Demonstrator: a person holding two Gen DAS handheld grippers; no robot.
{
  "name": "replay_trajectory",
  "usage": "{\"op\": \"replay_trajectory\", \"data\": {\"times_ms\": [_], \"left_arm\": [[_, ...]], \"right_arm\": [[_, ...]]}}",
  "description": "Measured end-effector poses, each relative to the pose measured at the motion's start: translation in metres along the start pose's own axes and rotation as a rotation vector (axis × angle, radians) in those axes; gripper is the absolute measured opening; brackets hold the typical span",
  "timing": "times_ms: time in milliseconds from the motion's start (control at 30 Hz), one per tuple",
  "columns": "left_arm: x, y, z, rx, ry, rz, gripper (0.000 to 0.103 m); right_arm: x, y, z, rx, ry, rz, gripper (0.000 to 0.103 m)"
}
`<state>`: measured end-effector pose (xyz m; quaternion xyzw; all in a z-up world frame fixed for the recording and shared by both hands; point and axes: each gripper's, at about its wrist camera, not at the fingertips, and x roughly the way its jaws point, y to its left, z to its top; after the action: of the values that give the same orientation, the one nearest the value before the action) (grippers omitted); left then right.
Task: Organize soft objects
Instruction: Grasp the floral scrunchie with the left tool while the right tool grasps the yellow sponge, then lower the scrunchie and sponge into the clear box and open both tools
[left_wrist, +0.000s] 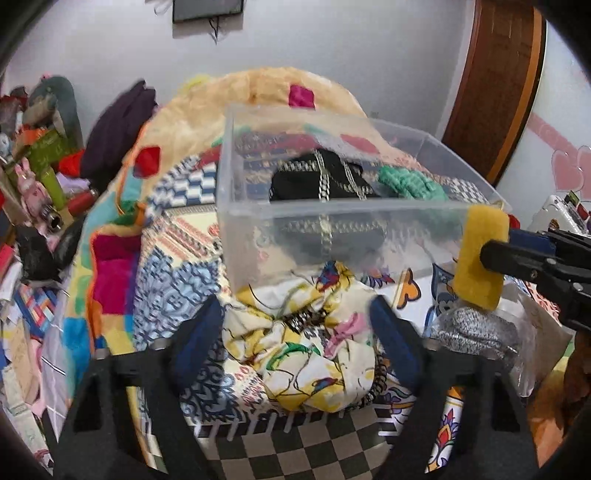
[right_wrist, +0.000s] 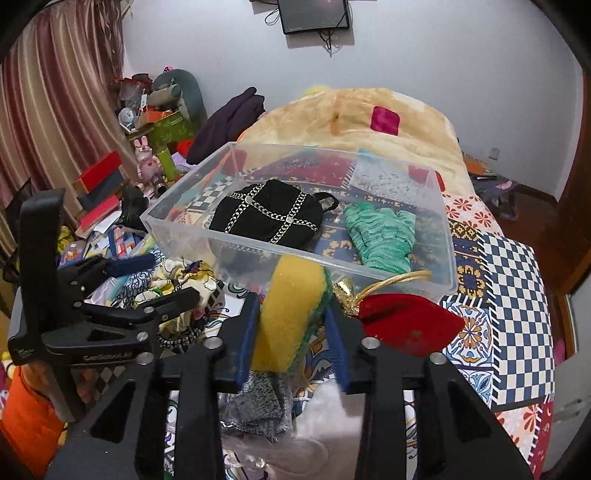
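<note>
A clear plastic bin (left_wrist: 332, 218) (right_wrist: 448, 266) sits on the patterned bedspread. In it lie a black chain-trimmed pouch (right_wrist: 267, 218) (left_wrist: 317, 181) and a green knit cloth (right_wrist: 380, 232) (left_wrist: 410, 182). My right gripper (right_wrist: 291, 317) is shut on a yellow sponge (right_wrist: 291, 306) (left_wrist: 480, 254) with a green back, held just before the bin's near wall. My left gripper (left_wrist: 295, 317) is open, its fingers either side of a yellow floral scrunched cloth (left_wrist: 306, 350) (right_wrist: 184, 277) on the bed. The left gripper also shows in the right wrist view (right_wrist: 166, 277).
A red heart-shaped pouch (right_wrist: 406, 325) with a gold cord and a grey knit item (left_wrist: 472, 332) (right_wrist: 255, 402) in clear wrap lie near the bin. A beige plush blanket (right_wrist: 351, 118) is piled behind. Cluttered boxes and toys (right_wrist: 147, 147) stand at the left.
</note>
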<state>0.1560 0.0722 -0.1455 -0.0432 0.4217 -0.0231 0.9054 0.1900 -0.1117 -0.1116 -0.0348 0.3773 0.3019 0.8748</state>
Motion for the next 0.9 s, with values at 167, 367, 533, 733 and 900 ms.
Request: {"op": "replay_trajectory", "data": {"times_ms": [167,367,533,733,900], "left_arm": [[0.000,0.006,-0.003,-0.031,0.012,-0.039,0.045],[-0.010,0.009,-0.012,-0.055,-0.030,-0.071,0.025],[-0.032,0.004,-0.015,-0.028,-0.091,-0.061,0.013],[-0.064,0.002,-0.007,-0.026,-0.182,-0.093,0.012],[-0.080,0.003,0.007,-0.030,-0.235,-0.124,0.012]], "right_arm": [[-0.009,0.002,0.000,-0.009,-0.031,0.005,0.029],[-0.018,0.005,0.003,-0.017,-0.053,0.010,0.029],[-0.021,0.005,0.004,-0.011,-0.062,0.021,0.029],[-0.031,0.007,0.008,-0.009,-0.089,0.029,0.029],[-0.041,0.007,0.014,-0.004,-0.119,0.035,0.029]]}}
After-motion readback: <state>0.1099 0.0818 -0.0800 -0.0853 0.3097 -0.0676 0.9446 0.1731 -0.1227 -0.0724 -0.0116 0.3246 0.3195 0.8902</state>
